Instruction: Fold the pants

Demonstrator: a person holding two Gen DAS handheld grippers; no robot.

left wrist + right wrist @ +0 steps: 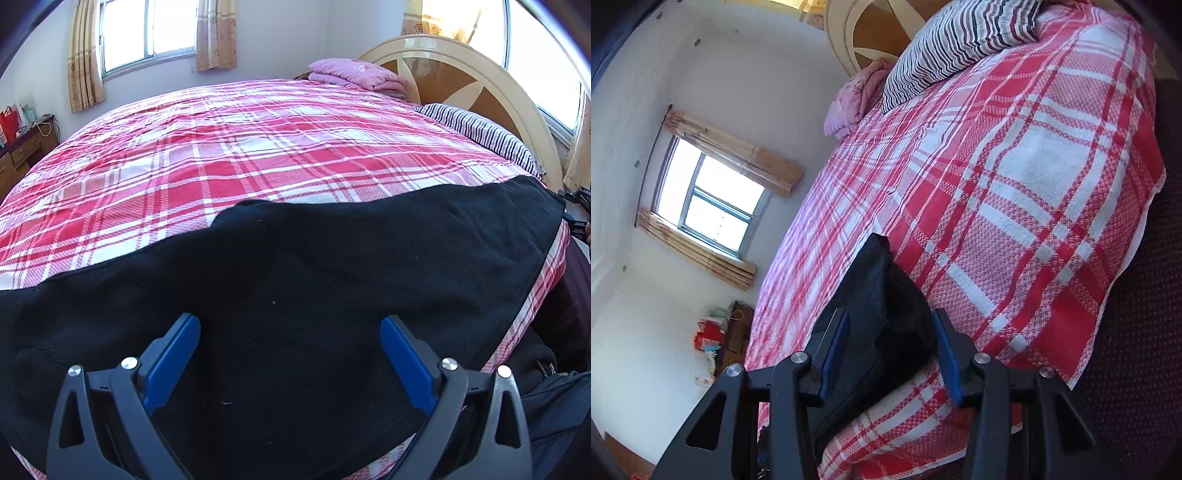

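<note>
Jaws: left gripper (290, 345) wide, empty; right gripper (891, 338) clamps bunched pants (295, 288) on bed (240, 147); folding barely begun.

Wide open bedspread (229, 162) ran clear toward twelve o'clock; the folded pink quilt (354, 74), striped pillow (484, 129) and headboard (461, 74) blocked the way around one and two.

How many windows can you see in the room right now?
2: one window on the far wall between curtains, also in the right wrist view; one window behind the headboard. Others may be out of frame.
</note>
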